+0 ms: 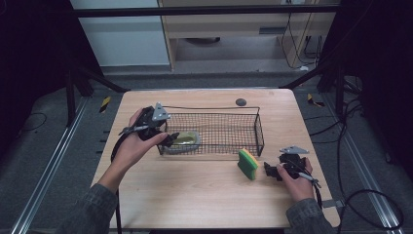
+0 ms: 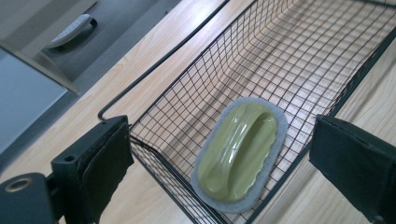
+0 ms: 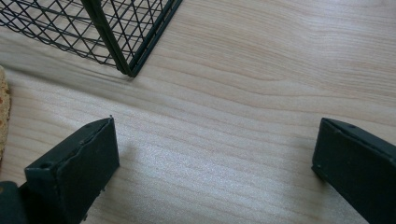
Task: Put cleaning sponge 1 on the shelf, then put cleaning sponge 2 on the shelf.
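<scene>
Black wire makes up the basket (image 1: 253, 127) in the high view, and a green scrubber (image 1: 184, 141) with a grey pad lies flat at its left end, set down inside. The left gripper (image 1: 171, 139) hangs at that end, just above the scrubber, jaws spread and empty. A green and yellow sponge (image 1: 248, 164) stands on edge on the wooden table (image 1: 195, 195), outside the basket near its right corner; the right gripper (image 1: 268, 171) rests just beside it, probably waiting its turn.

In the left gripper view, the scrubber (image 2: 238, 155) lies handle-up on the basket floor (image 2: 280, 56), between and beyond the wide-apart jaws, touching neither pad.

In the right gripper view, the jaws stand apart over bare table (image 3: 261, 116), nothing between them. The basket corner (image 3: 128, 56) sits ahead, and the sponge edge (image 3: 3, 112) shows at far left, outside the jaws.
</scene>
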